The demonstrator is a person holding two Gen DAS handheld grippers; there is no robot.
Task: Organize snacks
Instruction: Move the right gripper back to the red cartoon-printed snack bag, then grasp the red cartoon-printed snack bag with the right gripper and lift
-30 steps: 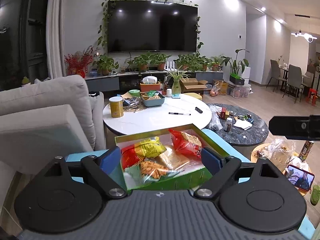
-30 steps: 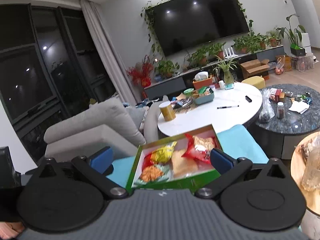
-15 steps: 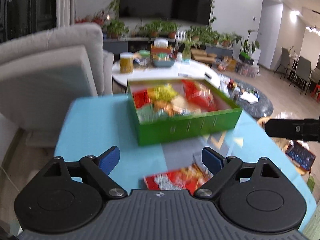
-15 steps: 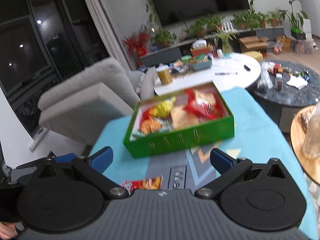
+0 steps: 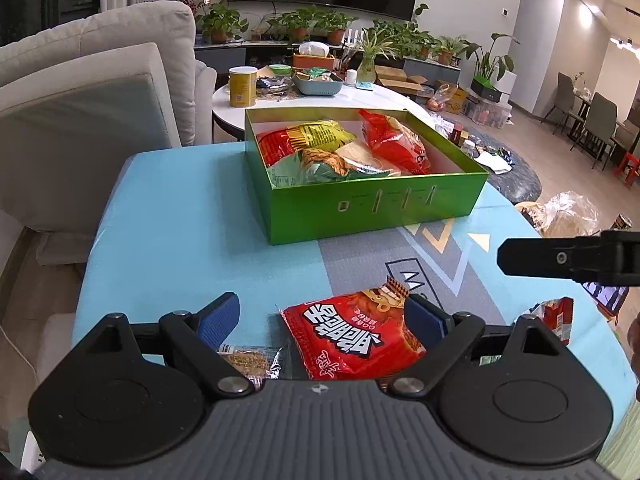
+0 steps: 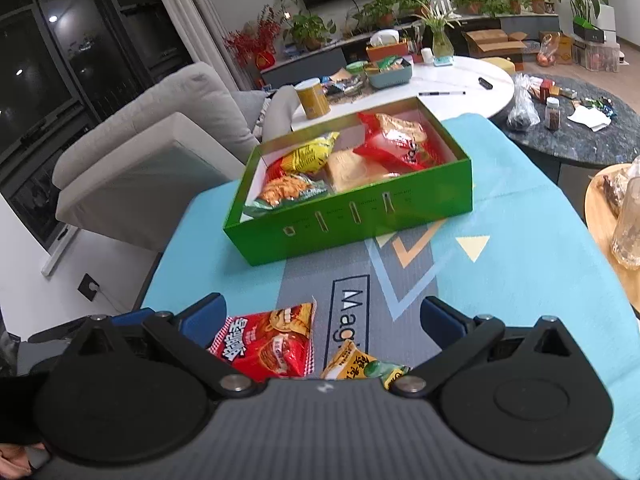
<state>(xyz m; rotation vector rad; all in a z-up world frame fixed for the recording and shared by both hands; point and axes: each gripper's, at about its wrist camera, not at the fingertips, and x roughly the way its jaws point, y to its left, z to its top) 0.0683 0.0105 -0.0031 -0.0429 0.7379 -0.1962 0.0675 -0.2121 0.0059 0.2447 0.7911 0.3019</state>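
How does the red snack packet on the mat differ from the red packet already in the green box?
The red packet on the mat lies flat on the blue mat, printed with big white characters. The red packet in the box sits puffed and tilted inside the green box, leaning on other snacks. Both are red sealed snack bags.

Left tongs [image 5: 320, 316] with blue ribbed pads, black linkage arms, silver pivot screws, round black housings, grey ridged body with small white logo, right tongs [image 6: 320, 316] built alike
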